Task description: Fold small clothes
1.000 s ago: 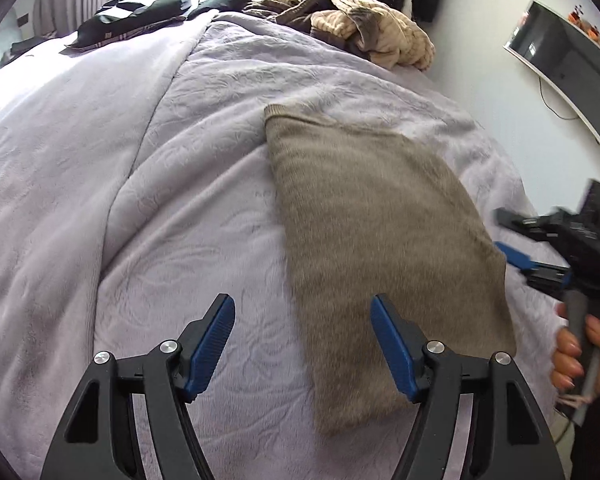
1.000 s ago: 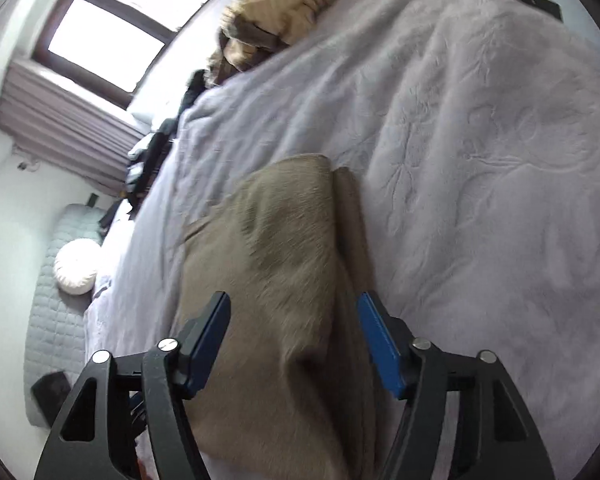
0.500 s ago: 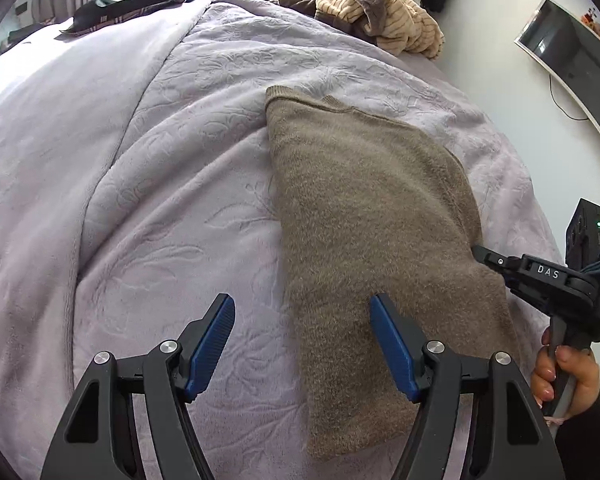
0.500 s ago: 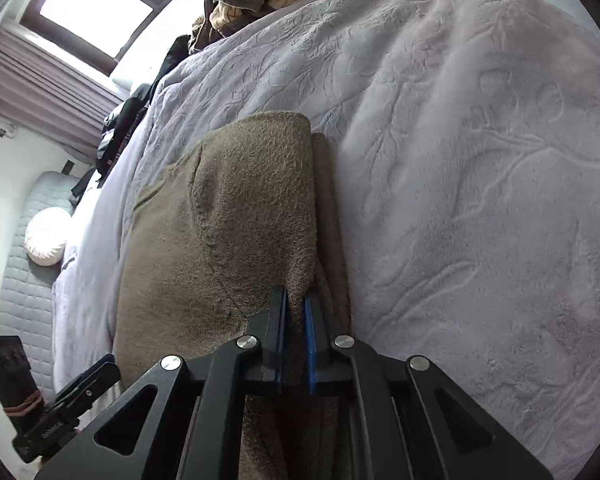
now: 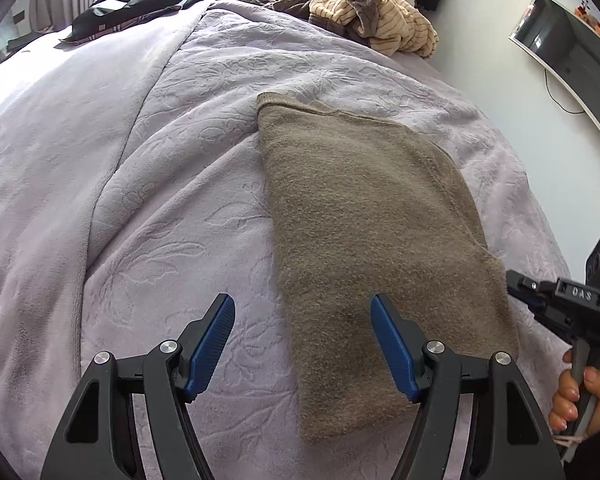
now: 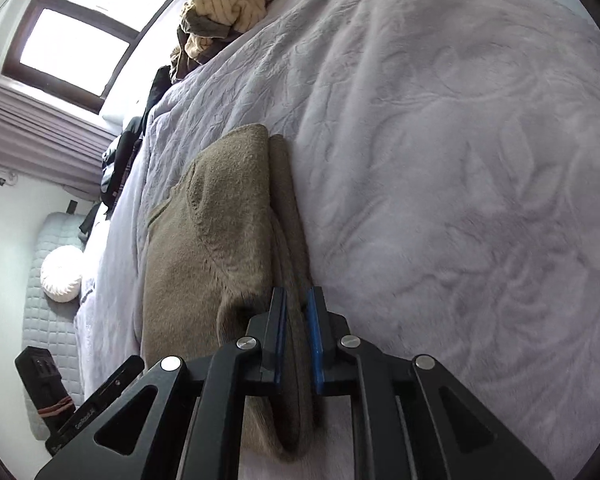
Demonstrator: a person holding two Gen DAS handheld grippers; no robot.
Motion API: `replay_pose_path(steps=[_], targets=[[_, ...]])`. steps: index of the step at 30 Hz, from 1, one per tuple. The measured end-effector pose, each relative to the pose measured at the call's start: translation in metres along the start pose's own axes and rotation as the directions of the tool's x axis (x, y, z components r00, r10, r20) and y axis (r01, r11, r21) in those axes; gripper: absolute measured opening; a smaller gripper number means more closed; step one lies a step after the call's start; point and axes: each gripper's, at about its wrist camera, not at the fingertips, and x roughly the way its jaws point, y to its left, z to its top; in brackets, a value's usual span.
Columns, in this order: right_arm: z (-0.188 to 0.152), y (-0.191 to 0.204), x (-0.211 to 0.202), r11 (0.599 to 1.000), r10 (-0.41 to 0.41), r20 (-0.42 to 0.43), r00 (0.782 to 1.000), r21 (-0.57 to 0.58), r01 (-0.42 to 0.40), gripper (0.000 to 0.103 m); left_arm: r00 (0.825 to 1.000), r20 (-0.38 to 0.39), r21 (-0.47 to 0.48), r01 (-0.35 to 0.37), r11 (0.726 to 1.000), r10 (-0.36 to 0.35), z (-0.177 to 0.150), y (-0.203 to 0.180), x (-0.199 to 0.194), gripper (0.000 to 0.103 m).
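One garment: brown knit, already folded into a long strip, flat on the bed so its edges are easy to reach.
Place: strip runs from 12 to 6 o'clock in the left view, right of centre.
Right gripper: fingers have just been closing and opening slightly; now nearly shut, pinching the knit's thick right edge, probably to lift it for the next fold.
Left gripper: one, fingers wide apart, holding nothing, above the strip's near left edge, apparently waiting to take that side.
Pile: one heap at 12 o'clock, pieces uncountable, likely awaiting folding.
Grippers: two.
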Motion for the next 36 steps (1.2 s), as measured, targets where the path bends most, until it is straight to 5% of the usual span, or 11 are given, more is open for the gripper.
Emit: replay_pose_path(steps=[10,12,13,14,16,21,26,36], targets=[[-0.025,-0.01,-0.009,1.0,-0.005,-0.041,0.999,0.002,0.005,0.014,1.0,-0.007,0.025,-0.018,1.0,0.019,-0.004,-0.008,-0.003,0.072],[-0.028,-0.011,-0.01,1.0,-0.005,-0.045,0.999,0.002,0.005,0.018,1.0,-0.02,0.02,-0.017,1.0,0.017,-0.005,-0.007,-0.001,0.072],[-0.029,-0.012,-0.01,1.0,-0.005,-0.046,0.999,0.004,0.005,0.025,1.0,-0.025,0.018,-0.017,1.0,0.018,-0.005,-0.007,0.0,0.077],[-0.029,-0.012,-0.01,1.0,-0.005,-0.047,0.999,0.005,0.005,0.034,0.999,-0.025,0.019,-0.021,1.0,0.021,-0.005,-0.007,0.0,0.094],[-0.031,-0.011,-0.012,1.0,-0.001,-0.044,0.999,-0.001,0.001,0.045,1.0,0.001,0.023,-0.026,0.999,0.026,-0.006,-0.008,-0.003,0.102],[-0.03,-0.007,-0.014,1.0,-0.005,-0.042,0.999,-0.025,0.004,0.055,0.998,0.018,0.046,-0.055,0.997,0.054,-0.004,-0.012,-0.005,0.102],[-0.03,0.002,-0.014,0.998,0.025,-0.038,0.999,-0.055,-0.027,0.082,0.996,0.027,0.065,-0.084,0.994,0.083,-0.003,-0.013,-0.004,0.102],[-0.03,0.022,-0.014,0.987,0.045,-0.039,0.998,-0.153,-0.051,0.083,0.998,-0.031,0.043,-0.053,0.998,0.055,-0.003,-0.009,0.007,0.102]])
